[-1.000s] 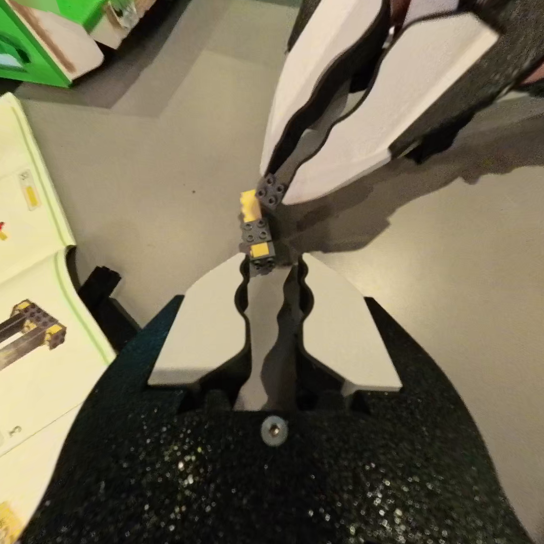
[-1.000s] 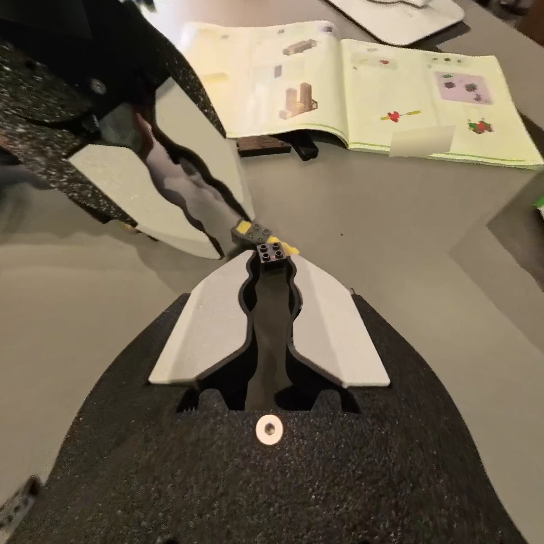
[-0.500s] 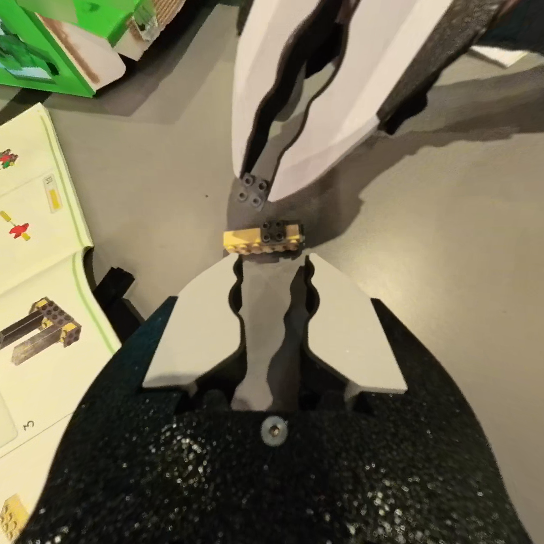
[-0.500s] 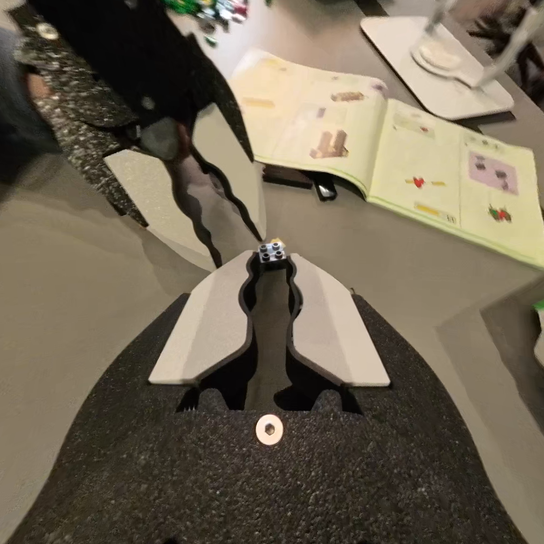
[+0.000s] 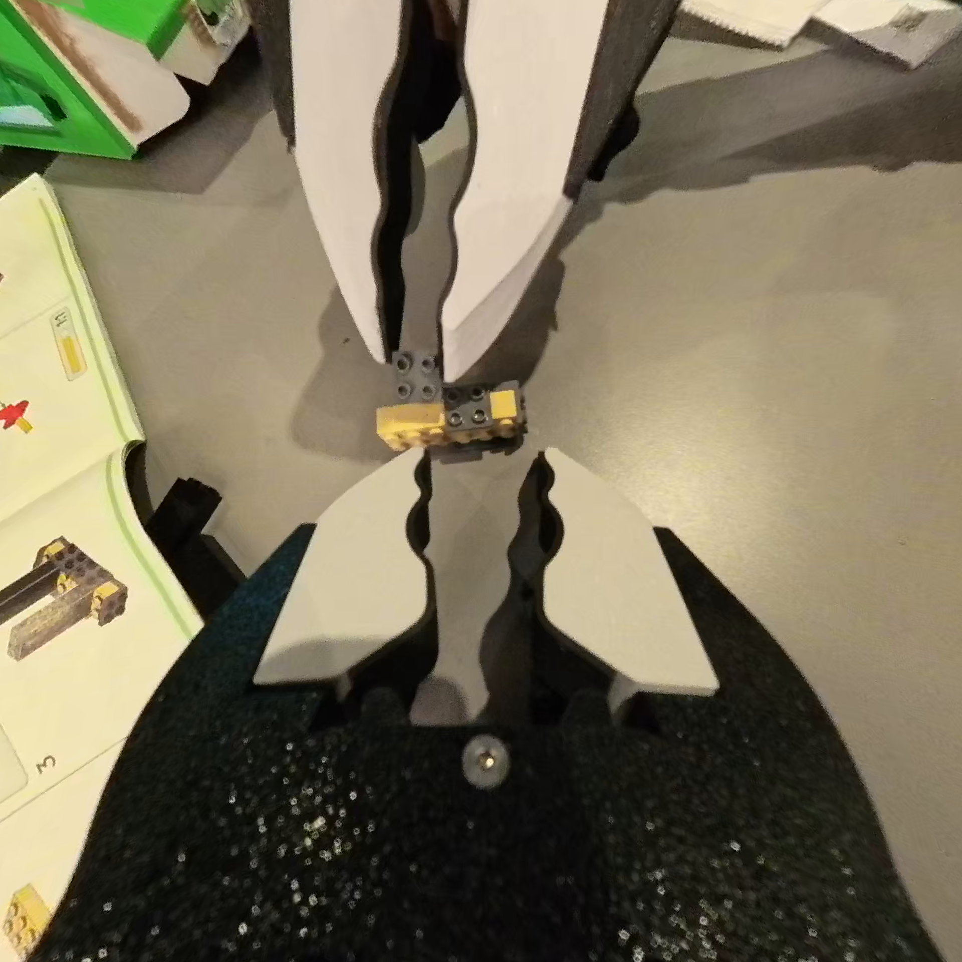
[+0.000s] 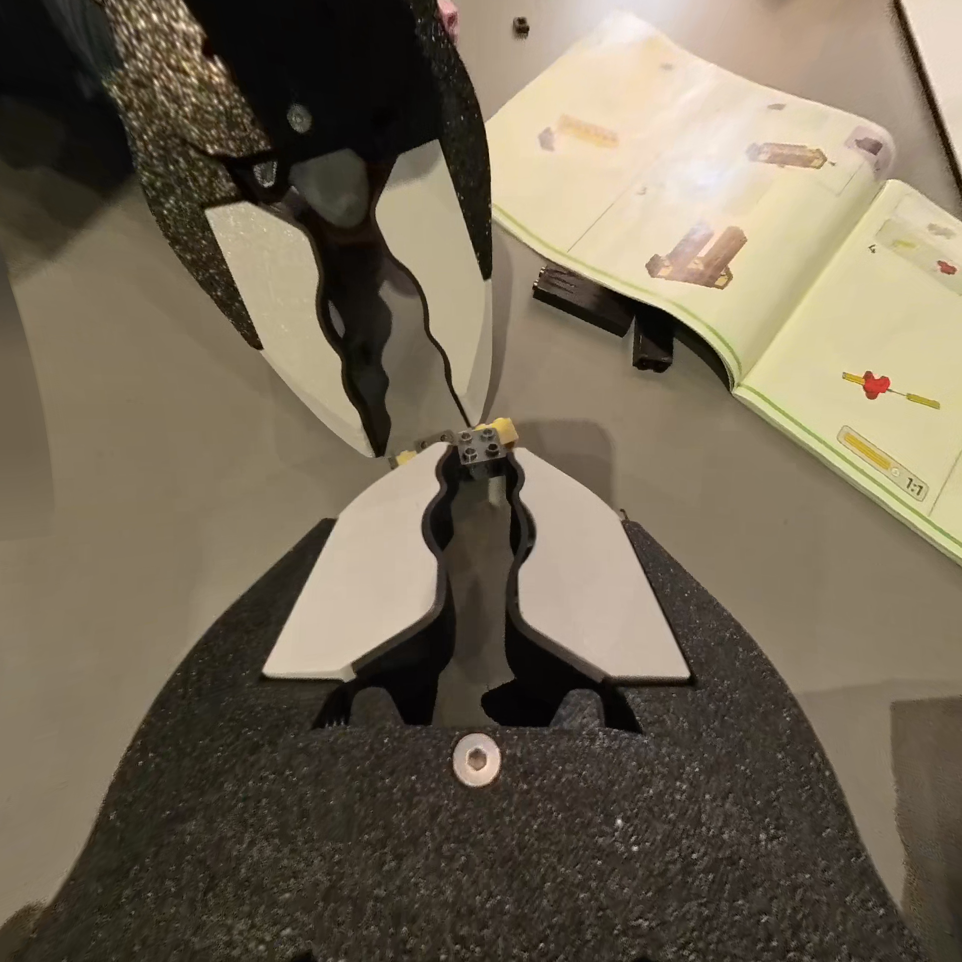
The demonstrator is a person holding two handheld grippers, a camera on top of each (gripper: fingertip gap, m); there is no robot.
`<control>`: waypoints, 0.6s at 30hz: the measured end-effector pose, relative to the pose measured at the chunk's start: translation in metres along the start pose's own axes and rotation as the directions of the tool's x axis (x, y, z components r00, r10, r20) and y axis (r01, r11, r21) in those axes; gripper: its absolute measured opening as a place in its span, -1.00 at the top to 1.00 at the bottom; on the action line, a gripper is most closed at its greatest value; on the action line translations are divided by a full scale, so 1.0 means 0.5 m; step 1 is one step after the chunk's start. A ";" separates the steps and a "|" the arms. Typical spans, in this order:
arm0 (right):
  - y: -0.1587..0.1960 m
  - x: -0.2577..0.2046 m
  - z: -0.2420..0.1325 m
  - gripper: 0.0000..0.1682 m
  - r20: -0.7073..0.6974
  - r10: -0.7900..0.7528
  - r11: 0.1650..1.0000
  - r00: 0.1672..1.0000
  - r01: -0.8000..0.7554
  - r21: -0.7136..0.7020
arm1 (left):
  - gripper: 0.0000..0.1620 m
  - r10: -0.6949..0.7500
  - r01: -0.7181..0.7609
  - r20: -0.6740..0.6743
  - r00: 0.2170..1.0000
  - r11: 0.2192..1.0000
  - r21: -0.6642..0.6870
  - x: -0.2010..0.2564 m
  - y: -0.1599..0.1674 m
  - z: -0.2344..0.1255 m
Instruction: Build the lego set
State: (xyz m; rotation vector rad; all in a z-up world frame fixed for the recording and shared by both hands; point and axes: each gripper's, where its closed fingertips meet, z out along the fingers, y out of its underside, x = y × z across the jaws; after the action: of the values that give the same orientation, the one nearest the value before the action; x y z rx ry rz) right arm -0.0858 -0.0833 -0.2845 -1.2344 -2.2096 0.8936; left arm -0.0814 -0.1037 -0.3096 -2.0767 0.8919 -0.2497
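Observation:
My left gripper [image 5: 481,458] is shut on a small assembly [image 5: 453,416]: a long yellow brick carrying a dark grey 2x2 brick and a yellow tile, held crosswise just above the grey table. My right gripper [image 6: 476,458] is shut on a grey 2x2 brick [image 6: 476,445]. In the left wrist view the right gripper [image 5: 416,359] comes in from the top, and its grey brick [image 5: 414,377] rests against the bare left part of the yellow brick. In the right wrist view the left gripper [image 6: 421,434] reaches down from the top left, and most of the assembly [image 6: 502,427] is hidden behind the fingertips.
An open instruction booklet [image 5: 52,468] lies to the left of the left gripper and also shows at the right in the right wrist view [image 6: 729,234]. Black pieces [image 6: 588,302] stick out from under it. A green box [image 5: 62,78] stands at the far left, and white papers [image 5: 833,31] lie at the far right.
The left gripper turned the assembly from lengthwise to crosswise. The right gripper drew back with the grey brick, then came down again onto the yellow brick's left part.

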 end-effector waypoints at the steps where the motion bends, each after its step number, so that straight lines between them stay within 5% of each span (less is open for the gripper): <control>1: 0.001 0.000 0.002 0.81 0.006 -0.004 1.000 1.000 0.004 -0.004 | 0.53 0.002 -0.002 0.000 1.000 1.000 -0.002 0.000 0.000 0.000; 18: 0.003 -0.004 0.017 0.80 0.067 -0.004 0.999 0.998 0.000 0.051 | 0.56 -0.005 0.005 -0.011 1.000 1.000 -0.005 0.002 0.001 0.001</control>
State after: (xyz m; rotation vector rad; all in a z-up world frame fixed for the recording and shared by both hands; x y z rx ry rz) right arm -0.0896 -0.0870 -0.2916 -1.1952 -2.2257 0.9979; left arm -0.0807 -0.1043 -0.3104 -2.0847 0.8947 -0.2625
